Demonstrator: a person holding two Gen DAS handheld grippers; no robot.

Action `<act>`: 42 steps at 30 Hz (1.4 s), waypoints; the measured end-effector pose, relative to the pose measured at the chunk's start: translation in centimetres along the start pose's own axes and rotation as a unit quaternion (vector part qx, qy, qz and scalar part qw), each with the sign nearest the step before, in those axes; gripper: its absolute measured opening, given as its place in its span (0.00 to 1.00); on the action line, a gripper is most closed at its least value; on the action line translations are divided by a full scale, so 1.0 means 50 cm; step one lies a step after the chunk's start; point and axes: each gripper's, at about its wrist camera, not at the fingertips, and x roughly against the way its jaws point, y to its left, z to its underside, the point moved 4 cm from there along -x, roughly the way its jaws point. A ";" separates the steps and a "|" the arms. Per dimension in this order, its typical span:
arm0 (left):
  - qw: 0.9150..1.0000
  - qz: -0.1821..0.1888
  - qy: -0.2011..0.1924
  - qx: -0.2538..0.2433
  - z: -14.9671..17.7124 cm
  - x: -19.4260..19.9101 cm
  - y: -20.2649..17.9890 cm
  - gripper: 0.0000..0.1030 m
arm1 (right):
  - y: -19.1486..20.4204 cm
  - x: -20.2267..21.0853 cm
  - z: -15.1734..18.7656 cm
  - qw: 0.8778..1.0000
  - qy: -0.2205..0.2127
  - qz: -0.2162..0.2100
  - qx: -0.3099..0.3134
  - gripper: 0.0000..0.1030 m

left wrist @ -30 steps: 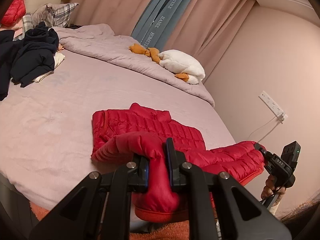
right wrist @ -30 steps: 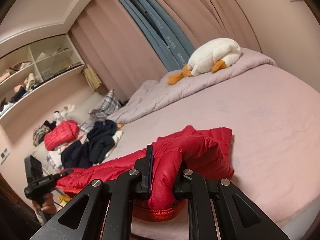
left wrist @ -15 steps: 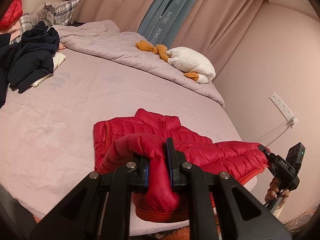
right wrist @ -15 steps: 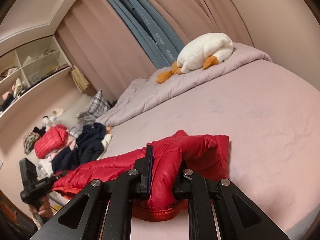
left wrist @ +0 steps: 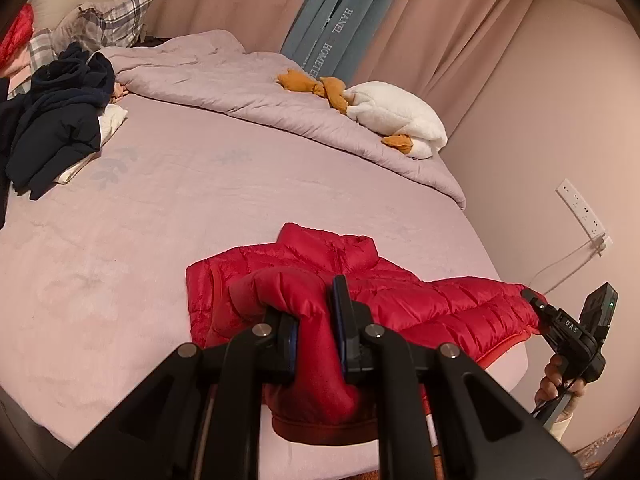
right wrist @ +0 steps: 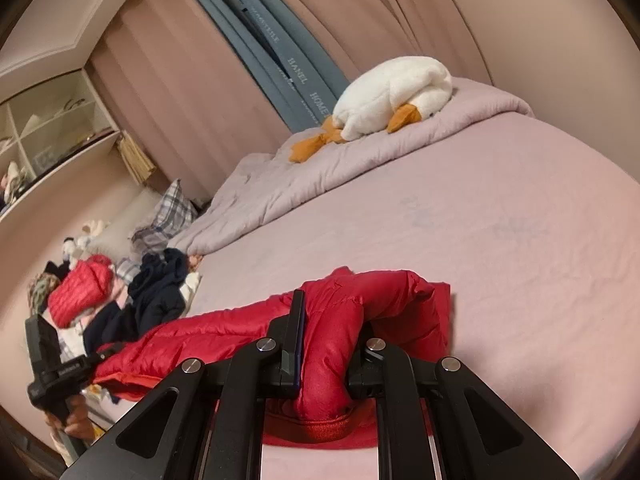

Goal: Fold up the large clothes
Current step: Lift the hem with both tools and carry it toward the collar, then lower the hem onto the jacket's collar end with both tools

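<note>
A red puffer jacket [left wrist: 360, 280] lies near the front edge of the bed [left wrist: 160, 200], collar pointing away. My left gripper [left wrist: 316, 320] is shut on one sleeve, its cuff hanging below the jaws. My right gripper [right wrist: 332, 340] is shut on the other sleeve of the jacket [right wrist: 360, 304], cuff hanging below. The right gripper also shows at the right of the left wrist view [left wrist: 532, 300], holding the jacket's far end. The left gripper shows at the lower left of the right wrist view [right wrist: 108, 348].
A white plush goose [left wrist: 396, 120] lies on a folded lilac duvet [left wrist: 240, 88] at the back. Dark clothes [left wrist: 56, 128] are piled at the left, with plaid pillows [left wrist: 108, 16] behind. A wall socket strip [left wrist: 582, 210] is at the right. Shelves [right wrist: 48, 120] line the far wall.
Both grippers have moved forward over the bed, carrying the sleeves; more of the jacket now rests on the mattress. Both grips are unchanged.
</note>
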 end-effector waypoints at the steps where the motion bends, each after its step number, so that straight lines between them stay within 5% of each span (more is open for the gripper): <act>1: 1.000 -0.001 0.002 0.001 -0.005 -0.007 0.001 0.13 | -0.001 -0.003 -0.002 1.000 0.001 0.002 -0.001 0.13; 24: 0.999 -0.029 0.032 -0.005 -0.061 -0.122 0.021 0.13 | -0.008 -0.081 -0.028 0.999 0.015 0.040 -0.008 0.13; 42: 0.997 -0.059 0.057 -0.012 -0.106 -0.265 0.044 0.14 | -0.042 -0.192 -0.050 0.993 0.048 0.109 0.000 0.13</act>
